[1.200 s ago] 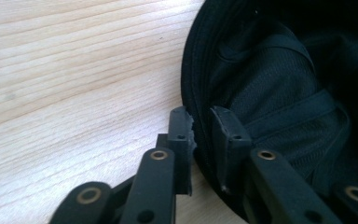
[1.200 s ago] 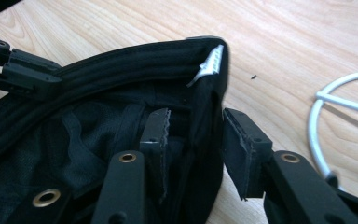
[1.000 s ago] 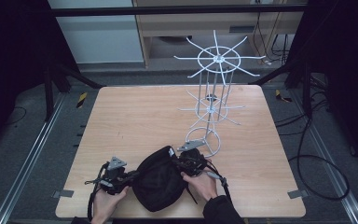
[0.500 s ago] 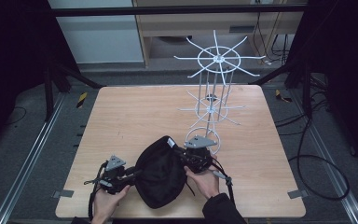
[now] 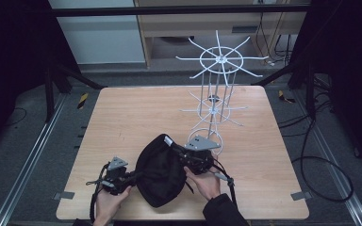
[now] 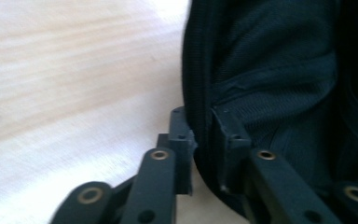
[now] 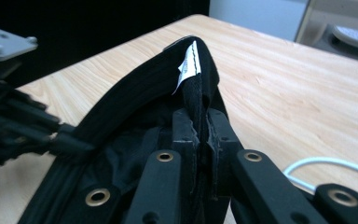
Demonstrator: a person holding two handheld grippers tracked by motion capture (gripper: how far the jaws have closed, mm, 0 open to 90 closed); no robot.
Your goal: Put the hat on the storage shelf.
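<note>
Black woven-fabric bag (image 5: 159, 170) – soft, rounded pouch with ribbed rim and a white tag – sits at the table's (image 5: 136, 113) 6 o'clock edge, long axis 7 to 1. My left gripper (image 6: 204, 140) just re-closed, pinching its rim; right gripper (image 7: 200, 135) clamps the tagged seam.

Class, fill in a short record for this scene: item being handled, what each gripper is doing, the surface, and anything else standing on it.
Item: black fabric bag, white label at its raised edge
Left gripper: shut on the bag's left rim, jaws just closing
Right gripper: shut on the bag's rim beside the label, held above the table
Surface: wooden table
Also there: white wire rack with spoked tiers, standing at the far right
</note>
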